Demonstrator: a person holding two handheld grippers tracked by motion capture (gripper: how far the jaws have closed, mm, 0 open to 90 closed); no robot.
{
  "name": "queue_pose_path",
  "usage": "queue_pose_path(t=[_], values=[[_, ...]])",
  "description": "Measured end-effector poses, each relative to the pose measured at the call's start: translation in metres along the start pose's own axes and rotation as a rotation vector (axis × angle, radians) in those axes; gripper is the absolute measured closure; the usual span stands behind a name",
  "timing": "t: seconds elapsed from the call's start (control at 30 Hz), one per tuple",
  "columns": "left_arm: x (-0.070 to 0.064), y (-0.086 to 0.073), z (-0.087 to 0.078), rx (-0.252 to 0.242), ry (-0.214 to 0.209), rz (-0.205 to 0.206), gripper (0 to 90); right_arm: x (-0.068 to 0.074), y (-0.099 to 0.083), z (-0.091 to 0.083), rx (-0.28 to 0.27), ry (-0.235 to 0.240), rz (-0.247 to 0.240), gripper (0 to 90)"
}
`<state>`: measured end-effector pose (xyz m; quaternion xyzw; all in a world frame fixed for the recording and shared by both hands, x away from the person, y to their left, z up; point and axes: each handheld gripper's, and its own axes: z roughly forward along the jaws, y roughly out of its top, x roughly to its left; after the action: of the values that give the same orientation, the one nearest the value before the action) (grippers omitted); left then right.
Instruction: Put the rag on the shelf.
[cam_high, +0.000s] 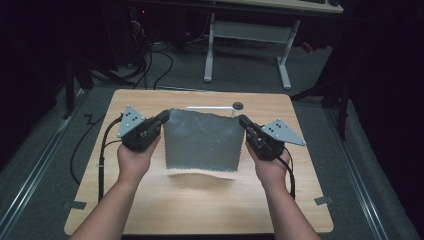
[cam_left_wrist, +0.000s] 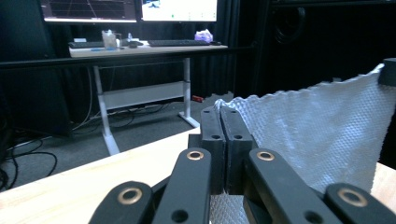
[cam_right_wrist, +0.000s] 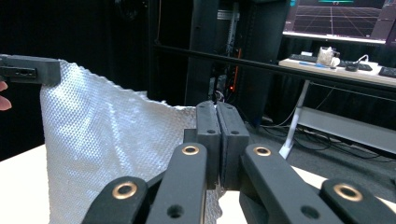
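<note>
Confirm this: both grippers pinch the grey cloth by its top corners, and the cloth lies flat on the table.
Not flat. The left gripper and right gripper do pinch the grey cloth by its top corners, but it hangs lifted between them, its shadow on the table below its hem. The high view shows this.

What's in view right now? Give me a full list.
cloth: one, grey, held up over the table by its top corners
rail: one, white, on the table behind the cloth
table: one, light wood
desk: one, white-legged, beyond the table
monitors: two, lit, on that desk
left gripper: one, black, shut on the cloth's left corner
right gripper: one, black, shut on its right corner
</note>
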<state>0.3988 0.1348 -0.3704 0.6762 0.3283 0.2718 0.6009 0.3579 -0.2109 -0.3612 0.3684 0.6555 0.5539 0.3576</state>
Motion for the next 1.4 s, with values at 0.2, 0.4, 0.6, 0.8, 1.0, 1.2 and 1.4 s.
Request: queue_pose_path(t=[0.2,0.4,0.6,0.8,1.0,1.2,1.4], values=[[0.009,0.005,0.018,0.007,0.029,0.018,89.7,-0.009,0.005,0.012,0.006,-0.024,-0.005,89.5],[0.014,0.009,0.039,0.013,0.049,0.038,89.6,-0.019,0.008,0.024,0.006,-0.053,-0.012,89.5],[0.025,0.013,0.065,0.037,0.064,0.055,89.6,-0.035,0.011,0.045,0.022,-0.073,0.000,89.5],[0.038,0.014,0.088,0.078,0.076,0.018,89.6,-0.047,0.014,0.066,0.049,-0.078,0.009,89.5],[0.053,-0.003,0.116,0.204,0.053,-0.022,89.5,-0.064,0.006,0.096,0.127,-0.095,0.014,89.5],[0.060,-0.025,0.124,0.289,0.004,-0.074,89.5,-0.075,-0.020,0.114,0.229,-0.077,0.067,89.5],[0.062,-0.043,0.126,0.318,-0.028,-0.099,89.5,-0.075,-0.036,0.116,0.257,-0.061,0.077,89.5]])
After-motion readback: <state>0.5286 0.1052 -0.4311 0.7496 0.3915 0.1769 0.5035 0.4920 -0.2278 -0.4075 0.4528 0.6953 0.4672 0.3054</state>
